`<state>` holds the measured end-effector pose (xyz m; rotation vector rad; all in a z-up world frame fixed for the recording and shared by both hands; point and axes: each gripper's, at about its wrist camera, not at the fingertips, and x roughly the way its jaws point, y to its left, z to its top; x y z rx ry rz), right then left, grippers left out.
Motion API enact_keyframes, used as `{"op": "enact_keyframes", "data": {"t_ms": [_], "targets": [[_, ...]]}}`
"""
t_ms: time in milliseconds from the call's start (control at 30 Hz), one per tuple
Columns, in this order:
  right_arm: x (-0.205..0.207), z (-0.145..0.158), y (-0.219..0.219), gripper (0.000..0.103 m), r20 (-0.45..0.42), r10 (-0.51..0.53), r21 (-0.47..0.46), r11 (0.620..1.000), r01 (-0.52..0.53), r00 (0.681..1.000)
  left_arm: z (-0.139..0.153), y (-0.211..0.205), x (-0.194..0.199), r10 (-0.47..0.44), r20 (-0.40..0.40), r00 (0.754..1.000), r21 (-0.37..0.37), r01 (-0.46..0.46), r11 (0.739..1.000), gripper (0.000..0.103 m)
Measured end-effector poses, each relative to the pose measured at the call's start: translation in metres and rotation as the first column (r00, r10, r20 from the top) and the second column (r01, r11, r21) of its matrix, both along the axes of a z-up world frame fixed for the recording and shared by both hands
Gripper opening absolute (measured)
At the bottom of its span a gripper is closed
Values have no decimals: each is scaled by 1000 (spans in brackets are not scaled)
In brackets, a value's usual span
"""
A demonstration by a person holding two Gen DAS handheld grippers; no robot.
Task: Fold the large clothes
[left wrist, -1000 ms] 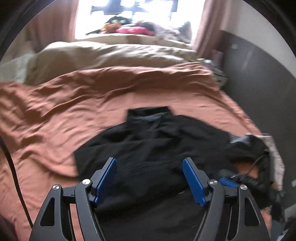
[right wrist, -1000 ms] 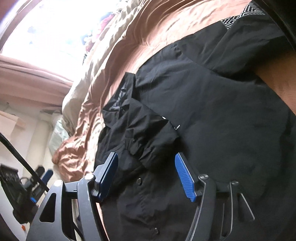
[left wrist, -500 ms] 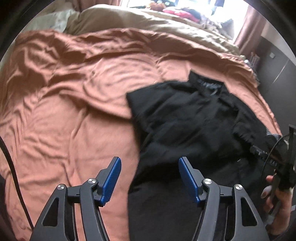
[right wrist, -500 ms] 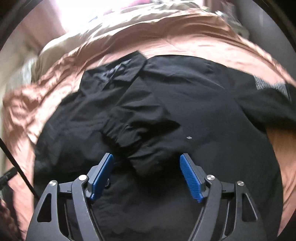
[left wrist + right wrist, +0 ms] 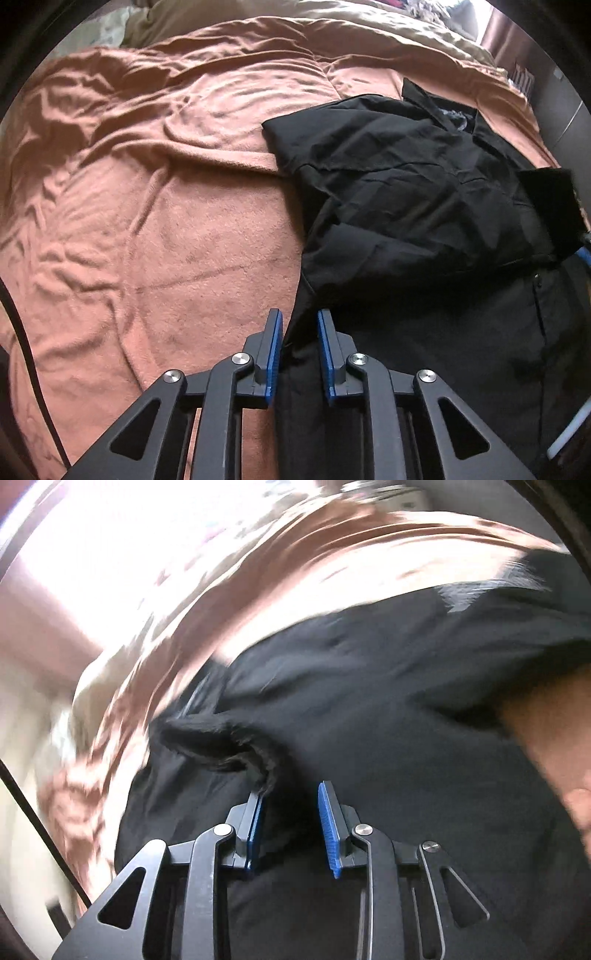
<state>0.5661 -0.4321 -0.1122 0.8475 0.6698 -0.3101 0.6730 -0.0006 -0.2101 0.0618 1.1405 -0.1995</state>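
Rumpled terracotta bedspread [image 5: 155, 229] under a black shirt [image 5: 424, 206]. Left gripper [image 5: 300, 332] just narrowed, fingers pinching the shirt's left edge. Right gripper [image 5: 291, 812] likewise just narrowed, fingers clamping a bunched fold of shirt.

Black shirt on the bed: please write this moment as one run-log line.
black button shirt on rust blanket | left gripper closing on side edge | right gripper closing on fold

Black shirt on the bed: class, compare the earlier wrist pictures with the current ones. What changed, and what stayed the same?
The left gripper dropped to the black shirt and its jaws have just been closing over the shirt's side edge. The right gripper has just been closing too, with the folded sleeve between its pads; that view is blurred. The shirt remains spread on the orange blanket.
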Motion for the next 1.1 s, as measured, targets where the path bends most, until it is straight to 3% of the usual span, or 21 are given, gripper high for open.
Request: {"op": "enact_keyframes", "data": {"t_ms": [100,233,500,533,567,667,833,933,1000,1100], "targets": [[-15,-15,-29,26,6,-57,128,990,56,998,0,4,1,16,-6,1000,-15,-16,1000,20],[-7,-32,-39,26,20,9,219,976,-13,1000,1,7,0,26,-5,1000,-22,-26,999,20],[25,-57,-47,26,43,78,203,975,-85,996,-3,15,2,45,-21,999,-45,-46,998,20],[24,-55,-48,24,53,71,195,978,-80,996,-4,14,2,45,-23,999,-43,-46,998,20],[23,-53,-50,14,55,63,176,982,-72,996,-3,13,2,45,-22,999,-37,-46,998,20],[6,-52,-50,5,61,26,192,981,-38,998,-2,10,2,43,-19,999,-19,-44,999,20],[-10,-49,-35,5,32,4,181,983,-10,999,2,6,1,48,-22,999,18,-48,999,20],[-10,-57,-42,6,2,-6,243,970,6,1000,12,4,-3,38,-20,999,48,-37,998,20],[-10,-55,-46,7,-6,1,287,958,1,1000,25,4,-6,30,-1,1000,34,-30,999,20],[-12,-38,-53,20,-19,-16,256,966,20,1000,40,3,-3,30,0,1000,-27,-30,999,21]]}}
